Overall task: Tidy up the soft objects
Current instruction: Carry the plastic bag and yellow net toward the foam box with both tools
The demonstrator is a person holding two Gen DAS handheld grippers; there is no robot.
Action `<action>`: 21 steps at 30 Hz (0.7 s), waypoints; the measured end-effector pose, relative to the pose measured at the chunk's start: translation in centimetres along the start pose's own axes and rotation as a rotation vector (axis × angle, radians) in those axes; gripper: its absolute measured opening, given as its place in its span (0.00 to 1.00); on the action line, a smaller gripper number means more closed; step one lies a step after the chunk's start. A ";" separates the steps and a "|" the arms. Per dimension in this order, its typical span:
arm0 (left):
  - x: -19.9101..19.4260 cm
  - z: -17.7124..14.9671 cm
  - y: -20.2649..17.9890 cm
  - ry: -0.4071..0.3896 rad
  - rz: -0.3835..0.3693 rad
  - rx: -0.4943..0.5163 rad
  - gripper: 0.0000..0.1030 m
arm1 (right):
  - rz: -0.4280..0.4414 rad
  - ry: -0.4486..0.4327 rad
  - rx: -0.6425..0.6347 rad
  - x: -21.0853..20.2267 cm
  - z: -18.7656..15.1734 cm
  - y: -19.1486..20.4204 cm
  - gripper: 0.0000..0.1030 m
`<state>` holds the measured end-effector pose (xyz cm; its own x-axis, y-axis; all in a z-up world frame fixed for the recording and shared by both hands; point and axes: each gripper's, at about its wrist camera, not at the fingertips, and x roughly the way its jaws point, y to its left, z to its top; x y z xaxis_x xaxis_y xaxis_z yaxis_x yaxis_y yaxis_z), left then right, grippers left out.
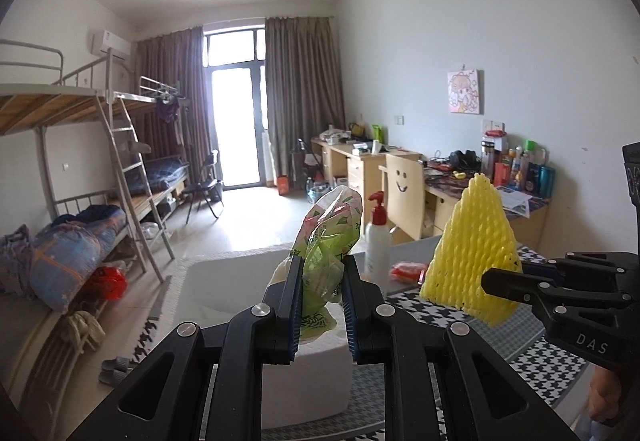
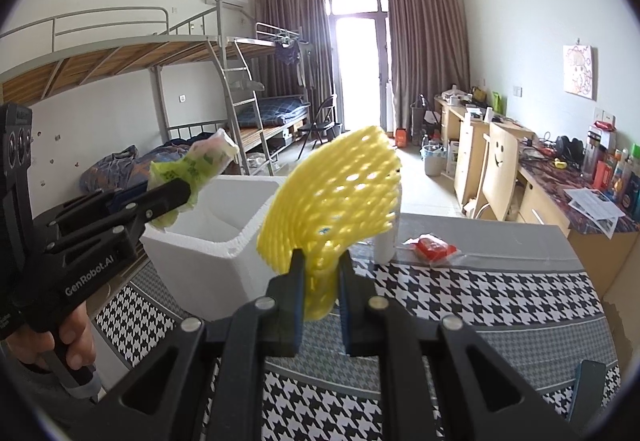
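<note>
My left gripper (image 1: 322, 281) is shut on a crumpled green plastic bag (image 1: 330, 237), held up above the open white foam box (image 1: 224, 281). In the right wrist view the same gripper (image 2: 176, 193) holds the green bag (image 2: 192, 169) over the foam box (image 2: 208, 249) at its left rim. My right gripper (image 2: 320, 281) is shut on a yellow foam net sleeve (image 2: 336, 197) that fans out above the fingers. In the left wrist view that yellow net (image 1: 472, 253) stands at the right, gripped by the right gripper (image 1: 496, 283).
A houndstooth cloth (image 2: 460, 293) covers the table. A white pump bottle (image 1: 378, 241) and a red packet (image 2: 434, 247) lie behind the net. Bunk beds (image 2: 120, 81) stand at the left, desks and a chair (image 2: 498, 169) along the right wall. A hand (image 2: 72, 337) holds the left gripper's handle.
</note>
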<state>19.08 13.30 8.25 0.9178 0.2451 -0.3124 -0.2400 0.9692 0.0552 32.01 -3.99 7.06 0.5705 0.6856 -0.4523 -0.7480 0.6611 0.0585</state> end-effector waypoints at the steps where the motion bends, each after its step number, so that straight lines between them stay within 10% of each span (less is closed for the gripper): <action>1: 0.1 0.1 0.1 -0.002 0.006 -0.003 0.19 | 0.003 0.000 0.000 0.2 0.1 0.1 0.17; 21: 1.6 0.3 3.2 0.018 0.135 -0.048 0.19 | 0.094 0.036 -0.051 3.3 2.0 2.7 0.17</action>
<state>19.86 16.81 8.27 0.8706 0.3721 -0.3220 -0.3759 0.9252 0.0528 32.57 0.69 7.48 0.4851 0.7317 -0.4789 -0.8145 0.5773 0.0569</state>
